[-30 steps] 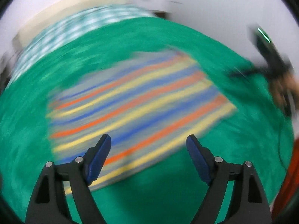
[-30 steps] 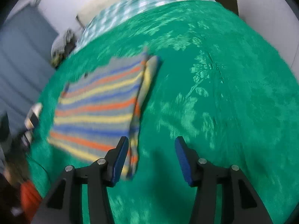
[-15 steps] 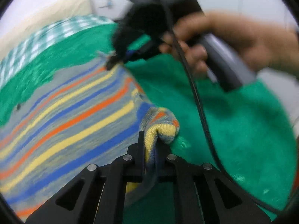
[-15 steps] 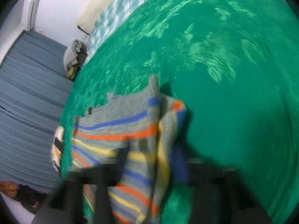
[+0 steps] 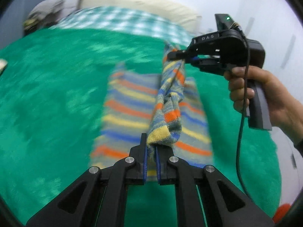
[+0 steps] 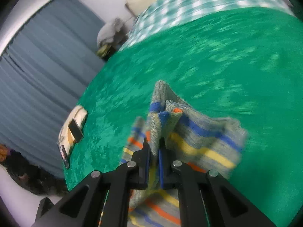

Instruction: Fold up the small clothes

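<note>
A small knitted garment with grey, blue, yellow and orange stripes lies on a green blanket. My left gripper is shut on the near end of its raised edge. My right gripper is shut on the far end of the same edge, so the edge is stretched between them above the rest of the garment. In the right wrist view my right gripper pinches the striped fabric, which hangs folded to its right.
A checked green-and-white sheet and a cream pillow lie beyond the blanket. Blue curtains hang on the left. A phone and a pale object lie at the blanket's left edge. A cable hangs from the right gripper.
Both grippers went from open above the flat garment to shut on its right edge. They have lifted that edge off the blanket and carried it over the garment.
</note>
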`<control>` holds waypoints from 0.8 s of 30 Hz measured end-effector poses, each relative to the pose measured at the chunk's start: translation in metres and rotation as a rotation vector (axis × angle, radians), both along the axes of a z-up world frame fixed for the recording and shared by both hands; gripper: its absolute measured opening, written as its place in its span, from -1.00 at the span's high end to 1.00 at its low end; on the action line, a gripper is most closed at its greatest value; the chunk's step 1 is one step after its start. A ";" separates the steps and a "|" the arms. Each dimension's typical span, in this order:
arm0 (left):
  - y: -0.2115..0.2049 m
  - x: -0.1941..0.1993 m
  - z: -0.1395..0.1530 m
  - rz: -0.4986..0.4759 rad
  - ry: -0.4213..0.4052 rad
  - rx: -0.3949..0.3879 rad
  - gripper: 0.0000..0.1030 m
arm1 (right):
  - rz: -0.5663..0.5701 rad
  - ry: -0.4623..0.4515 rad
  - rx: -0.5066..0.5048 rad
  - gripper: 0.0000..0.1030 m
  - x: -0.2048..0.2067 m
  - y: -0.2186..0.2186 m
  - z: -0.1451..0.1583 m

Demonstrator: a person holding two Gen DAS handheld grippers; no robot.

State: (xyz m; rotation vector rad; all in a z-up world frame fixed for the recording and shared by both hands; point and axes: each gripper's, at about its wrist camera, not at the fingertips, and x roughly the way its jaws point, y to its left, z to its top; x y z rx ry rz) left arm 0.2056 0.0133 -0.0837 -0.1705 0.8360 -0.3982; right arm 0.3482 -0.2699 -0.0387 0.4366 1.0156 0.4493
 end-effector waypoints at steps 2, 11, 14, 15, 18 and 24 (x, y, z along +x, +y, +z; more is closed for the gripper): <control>0.021 0.003 -0.017 0.069 0.035 0.035 0.75 | 0.017 -0.001 0.049 0.80 0.006 0.026 -0.016; 0.052 0.011 -0.010 0.103 0.024 -0.016 -0.46 | -0.053 -0.066 0.042 0.11 -0.049 0.008 -0.028; 0.028 0.034 -0.007 0.059 0.002 -0.011 -0.47 | 0.021 -0.139 -0.130 0.11 -0.090 -0.003 -0.009; 0.018 0.044 -0.011 0.048 -0.005 0.000 -0.47 | 0.055 -0.151 -0.160 0.11 -0.102 -0.003 -0.007; 0.009 0.051 -0.028 0.029 0.067 0.013 0.35 | 0.188 -0.137 -0.195 0.11 -0.136 0.011 -0.016; 0.026 0.032 -0.032 -0.008 0.164 0.134 0.69 | 0.273 -0.002 -0.329 0.13 -0.172 0.025 -0.074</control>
